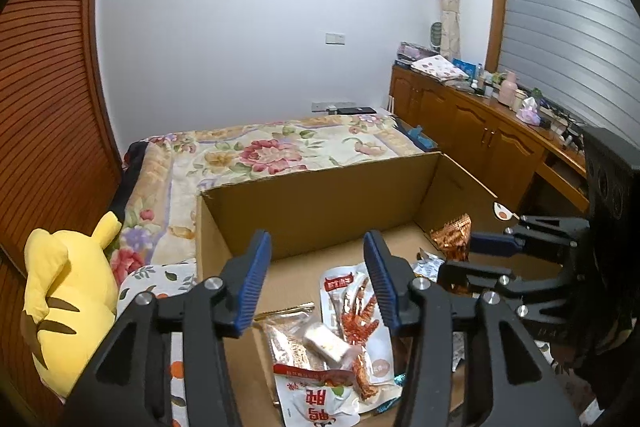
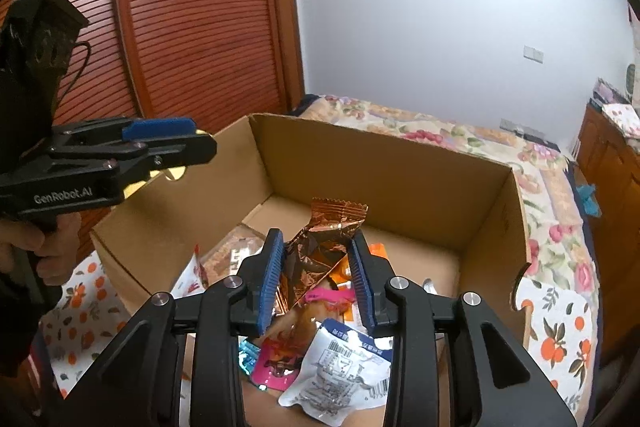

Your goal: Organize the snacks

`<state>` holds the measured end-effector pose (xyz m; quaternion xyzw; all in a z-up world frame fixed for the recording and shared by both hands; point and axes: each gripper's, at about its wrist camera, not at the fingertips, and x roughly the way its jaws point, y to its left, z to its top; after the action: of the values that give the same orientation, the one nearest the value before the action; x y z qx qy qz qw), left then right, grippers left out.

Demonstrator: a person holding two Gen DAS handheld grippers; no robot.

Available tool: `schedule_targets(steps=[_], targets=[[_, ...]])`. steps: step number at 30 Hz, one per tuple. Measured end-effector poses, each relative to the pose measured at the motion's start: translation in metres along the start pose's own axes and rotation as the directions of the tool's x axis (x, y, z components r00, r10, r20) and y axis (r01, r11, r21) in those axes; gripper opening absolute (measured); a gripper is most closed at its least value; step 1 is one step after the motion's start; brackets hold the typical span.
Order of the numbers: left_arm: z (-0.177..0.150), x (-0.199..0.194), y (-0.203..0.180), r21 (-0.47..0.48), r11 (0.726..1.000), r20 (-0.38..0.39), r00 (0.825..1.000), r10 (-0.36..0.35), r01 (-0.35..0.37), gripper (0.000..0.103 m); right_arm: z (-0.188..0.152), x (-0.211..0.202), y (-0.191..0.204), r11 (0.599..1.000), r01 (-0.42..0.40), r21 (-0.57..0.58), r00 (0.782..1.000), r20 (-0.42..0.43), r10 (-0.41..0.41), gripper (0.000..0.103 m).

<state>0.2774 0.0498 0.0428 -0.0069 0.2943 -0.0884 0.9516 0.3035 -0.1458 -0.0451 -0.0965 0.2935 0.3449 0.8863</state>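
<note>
Snacks (image 1: pixel 340 347) are lying loose in cardboard box (image 2: pixel 380 163) on bed. Left gripper (image 1: pixel 316 283) is hovering w/ jaws apart, empty. Right gripper (image 2: pixel 318 283) is pinching copper wrapper (image 2: pixel 324 243); thin foil could slip or tear.

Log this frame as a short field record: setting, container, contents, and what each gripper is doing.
setting: bed with floral cover
container: open cardboard box on the bed
contents: loose snack packets, among them a white barcoded pouch
left gripper: open, empty, above the box
right gripper: shut on copper foil packet, over the box
bystander item: yellow plush toy beside the box
</note>
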Motion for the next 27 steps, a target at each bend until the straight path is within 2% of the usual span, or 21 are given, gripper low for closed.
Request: schedule_targets(steps=[2, 7, 10, 11, 15, 19, 21, 23, 27], targets=[[-0.002, 0.0, 0.003, -0.003, 1.0, 0.005, 1.0, 0.009, -0.009, 0.05, -0.001, 0.004, 0.002, 1.0, 0.011, -0.005, 1.0, -0.008, -0.011, 0.042], [-0.007, 0.0, 0.009, -0.026, 1.0, -0.005, 1.0, 0.009, -0.01, 0.054, -0.001, 0.004, 0.002, 1.0, 0.029, -0.002, 1.0, -0.002, -0.029, 0.052], [-0.008, -0.003, 0.009, -0.022, 0.999, 0.007, 1.0, 0.024, -0.024, 0.063, -0.002, 0.002, 0.002, 0.999, 0.035, 0.004, 0.999, 0.003, -0.035, 0.054], [-0.009, -0.003, 0.008, -0.02, 0.999, 0.012, 1.0, 0.028, -0.028, 0.07, -0.002, 0.002, 0.002, 0.999, 0.037, 0.007, 0.999, 0.003, -0.037, 0.055], [-0.011, -0.008, 0.004, -0.015, 0.999, 0.026, 0.999, 0.03, -0.03, 0.076, -0.004, -0.002, 0.001, 0.999, 0.041, 0.025, 0.999, 0.014, -0.041, 0.059], [-0.012, -0.009, 0.0, -0.01, 0.999, 0.029, 0.999, 0.039, -0.039, 0.083, -0.005, -0.007, 0.002, 0.997, 0.062, 0.035, 0.998, 0.026, -0.063, 0.071], [-0.013, -0.012, -0.001, -0.014, 0.999, 0.026, 0.999, 0.031, -0.031, 0.094, -0.005, -0.01, 0.003, 0.996, 0.08, 0.039, 0.996, 0.038, -0.082, 0.076], [-0.015, -0.016, -0.006, -0.008, 0.999, 0.029, 0.999, 0.038, -0.038, 0.098, -0.007, -0.015, 0.004, 0.994, 0.099, 0.047, 0.993, 0.053, -0.102, 0.082], [-0.019, -0.024, -0.013, 0.003, 0.998, 0.032, 0.997, 0.065, -0.065, 0.1, -0.009, -0.024, 0.002, 0.99, 0.116, 0.077, 0.99, 0.075, -0.121, 0.088]])
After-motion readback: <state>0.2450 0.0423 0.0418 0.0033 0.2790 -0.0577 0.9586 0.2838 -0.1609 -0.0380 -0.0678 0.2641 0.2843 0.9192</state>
